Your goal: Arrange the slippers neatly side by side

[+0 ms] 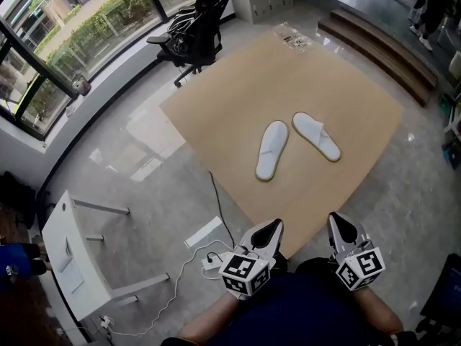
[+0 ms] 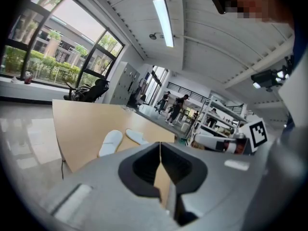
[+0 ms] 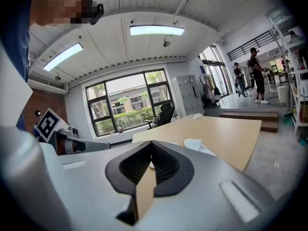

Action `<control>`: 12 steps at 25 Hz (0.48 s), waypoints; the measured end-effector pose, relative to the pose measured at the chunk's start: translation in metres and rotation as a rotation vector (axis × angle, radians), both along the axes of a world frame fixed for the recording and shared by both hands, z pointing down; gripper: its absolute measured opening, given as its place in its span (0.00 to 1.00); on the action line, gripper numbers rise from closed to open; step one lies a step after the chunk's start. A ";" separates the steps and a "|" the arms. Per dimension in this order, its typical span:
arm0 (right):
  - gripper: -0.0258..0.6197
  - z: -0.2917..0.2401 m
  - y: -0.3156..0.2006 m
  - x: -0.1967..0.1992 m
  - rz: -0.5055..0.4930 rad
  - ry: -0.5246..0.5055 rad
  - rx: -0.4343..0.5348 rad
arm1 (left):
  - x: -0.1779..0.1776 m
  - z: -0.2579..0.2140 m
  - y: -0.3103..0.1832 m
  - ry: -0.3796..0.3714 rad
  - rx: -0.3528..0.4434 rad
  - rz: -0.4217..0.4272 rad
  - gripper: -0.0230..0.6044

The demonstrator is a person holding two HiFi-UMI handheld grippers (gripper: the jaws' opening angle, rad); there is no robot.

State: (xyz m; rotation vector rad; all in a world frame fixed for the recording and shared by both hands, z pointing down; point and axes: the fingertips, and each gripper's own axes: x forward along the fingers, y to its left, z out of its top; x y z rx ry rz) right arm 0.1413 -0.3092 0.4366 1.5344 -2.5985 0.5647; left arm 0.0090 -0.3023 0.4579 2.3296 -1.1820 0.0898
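Note:
Two white slippers lie on a tan mat (image 1: 238, 85) on the floor. The left slipper (image 1: 271, 150) points away from me; the right slipper (image 1: 316, 135) is angled off to the upper left, so their toes nearly meet and their heels spread apart. Both grippers are held close to my body at the mat's near corner, well short of the slippers. My left gripper (image 1: 271, 231) is shut and empty, and my right gripper (image 1: 341, 225) is shut and empty too. In the left gripper view both slippers (image 2: 110, 142) show beyond the closed jaws; the right gripper view shows one slipper (image 3: 197, 145).
A black office chair (image 1: 196, 27) stands at the mat's far left corner, and a clear plastic bag (image 1: 292, 36) lies at its far edge. A white table lies on its side (image 1: 72, 258) at my left, with a cable and power strip (image 1: 209, 262) on the grey floor. Wooden steps (image 1: 382, 49) at far right.

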 end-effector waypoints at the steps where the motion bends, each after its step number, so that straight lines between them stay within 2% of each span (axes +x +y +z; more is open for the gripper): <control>1: 0.05 0.002 -0.005 -0.003 -0.003 0.002 -0.006 | -0.003 0.000 -0.006 -0.005 -0.008 -0.001 0.05; 8: 0.05 0.033 -0.055 0.006 -0.003 0.041 -0.066 | -0.032 0.010 -0.052 -0.072 -0.035 -0.082 0.06; 10: 0.06 0.044 -0.073 0.010 0.006 0.056 -0.096 | -0.038 0.017 -0.059 -0.081 -0.048 -0.106 0.09; 11: 0.14 0.047 -0.080 0.012 0.006 0.058 -0.107 | -0.040 0.019 -0.062 -0.082 -0.055 -0.119 0.09; 12: 0.17 0.049 -0.089 0.014 0.002 0.058 -0.112 | -0.041 0.021 -0.064 -0.082 -0.061 -0.133 0.09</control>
